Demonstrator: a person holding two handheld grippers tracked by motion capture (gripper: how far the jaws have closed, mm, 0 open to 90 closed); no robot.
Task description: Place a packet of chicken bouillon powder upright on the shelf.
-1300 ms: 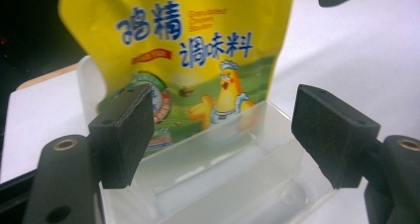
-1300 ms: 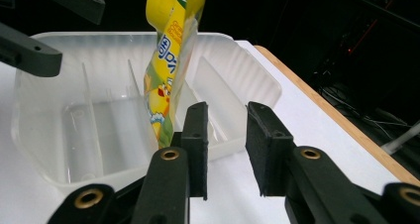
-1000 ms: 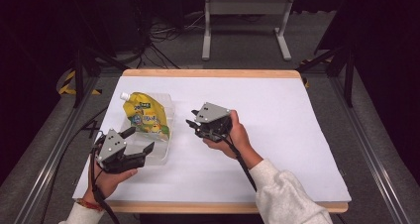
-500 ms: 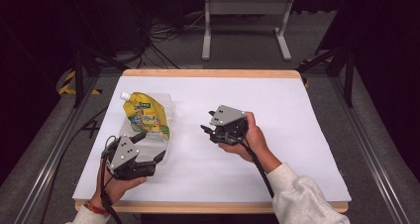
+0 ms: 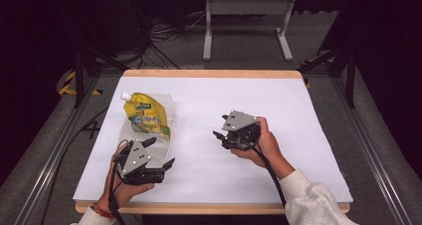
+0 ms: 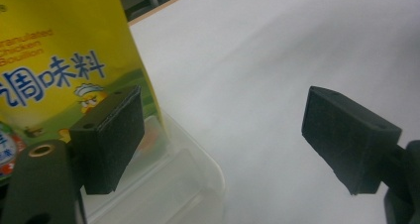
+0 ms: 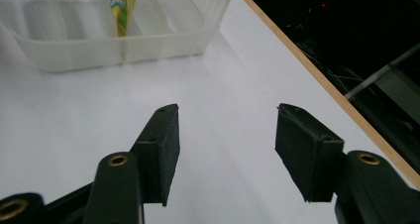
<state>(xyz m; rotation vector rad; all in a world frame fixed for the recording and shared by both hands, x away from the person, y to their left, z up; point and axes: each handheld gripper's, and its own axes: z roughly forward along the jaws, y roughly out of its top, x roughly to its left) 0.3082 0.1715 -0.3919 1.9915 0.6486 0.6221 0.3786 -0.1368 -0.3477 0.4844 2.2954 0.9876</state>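
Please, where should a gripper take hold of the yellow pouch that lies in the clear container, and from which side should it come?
Probably at the top edge beside the white cap. The yellow pouch lies flat in the clear container, and its spout end sticks out over the far rim, free of the walls. Come from the table's far-left side, jaws above and below the flat edge.

— What sits on the white table [image 5: 308, 135]?
— A yellow pouch [image 5: 143, 117] with a white cap, lying in a clear tray [image 5: 166, 110] left of centre.
— And the grippers?
— The left gripper [image 5: 160, 168] is at the lower left of the frame, just below the tray's near end, nothing between its spread jaws. The right gripper [image 5: 219, 135] is near the middle, well apart from the pouch, over bare tabletop; its jaws have just been opening, with nothing between them.
— Behind the table?
— A grey metal stand [image 5: 247, 23] and cables on the floor.
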